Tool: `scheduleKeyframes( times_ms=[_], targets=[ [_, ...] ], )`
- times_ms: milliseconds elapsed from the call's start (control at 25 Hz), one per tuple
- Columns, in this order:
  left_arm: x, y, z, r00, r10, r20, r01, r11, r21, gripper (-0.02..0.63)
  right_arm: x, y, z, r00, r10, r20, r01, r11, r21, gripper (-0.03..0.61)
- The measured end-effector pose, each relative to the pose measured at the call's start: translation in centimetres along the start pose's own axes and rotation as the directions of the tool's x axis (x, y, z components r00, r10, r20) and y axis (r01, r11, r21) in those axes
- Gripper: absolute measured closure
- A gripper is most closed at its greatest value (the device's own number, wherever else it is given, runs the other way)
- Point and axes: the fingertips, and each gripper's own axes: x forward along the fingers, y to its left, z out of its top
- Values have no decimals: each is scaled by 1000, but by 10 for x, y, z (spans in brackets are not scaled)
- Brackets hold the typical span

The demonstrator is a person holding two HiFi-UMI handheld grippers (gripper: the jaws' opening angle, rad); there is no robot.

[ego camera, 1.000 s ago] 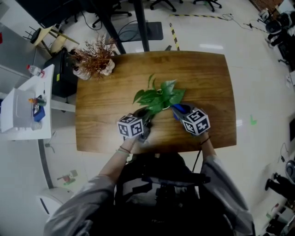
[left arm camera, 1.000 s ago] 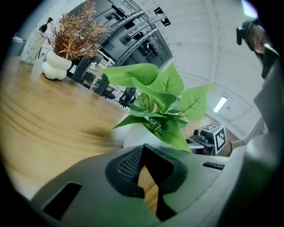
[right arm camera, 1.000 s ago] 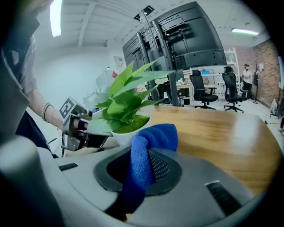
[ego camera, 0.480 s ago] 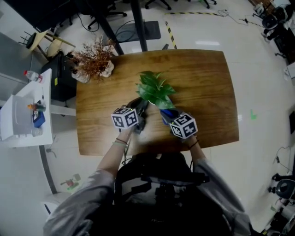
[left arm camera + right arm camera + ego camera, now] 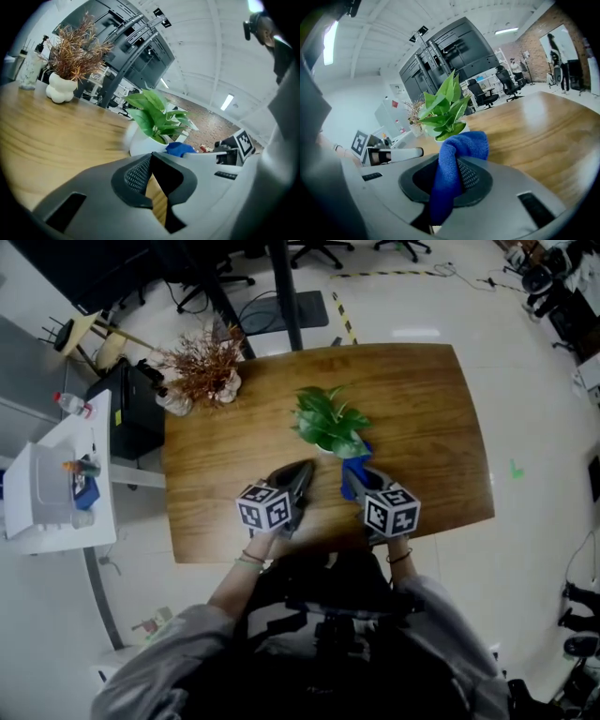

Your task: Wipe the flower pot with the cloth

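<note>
A leafy green plant (image 5: pixel 330 421) stands in a white flower pot (image 5: pixel 140 143) near the middle of the wooden table (image 5: pixel 431 409). From the head view the leaves hide most of the pot. My right gripper (image 5: pixel 352 480) is shut on a blue cloth (image 5: pixel 461 143), whose bunched end sticks out past the jaws just short of the pot (image 5: pixel 440 137). My left gripper (image 5: pixel 305 468) lies beside it, left of the plant. Its jaws meet at the tip with nothing between them (image 5: pixel 150 159). Both grippers are a little apart from the pot.
A dried reddish plant in a lumpy white vase (image 5: pixel 202 371) stands at the table's far left corner, with a bottle (image 5: pixel 29 70) beside it. A white cart (image 5: pixel 56 474) sits off the table's left side. The near table edge runs just under my hands.
Both grippers have drawn back from the plant toward the table's near edge. One second ago they were right at the pot under the leaves.
</note>
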Motion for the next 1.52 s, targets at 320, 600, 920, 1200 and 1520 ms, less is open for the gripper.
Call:
scheduleKeyframes(
  times_ms=[320,600,920,1200,1520],
  targets=[
    [-28,-16,1,999,-45,-6,45,990,133,609,-10,23,-13,996,-60,62,54,994,95,523],
    [-42,-21,0,996,-86,2,85,986,140,609,-16,41,-28,993,-102,60,96,991,97,523],
    [-45,-29,-5,994,-108,2,107,984,143,609,-26,46,-36,991,-124,59,118,989,91,525],
    [-41,-33,-8,993,-116,-3,116,983,142,609,-30,47,-38,992,-112,62,107,991,80,525],
    [-39,-33,-9,994,-110,-8,110,984,141,609,-29,49,-35,993,-100,57,96,993,61,525]
  ],
)
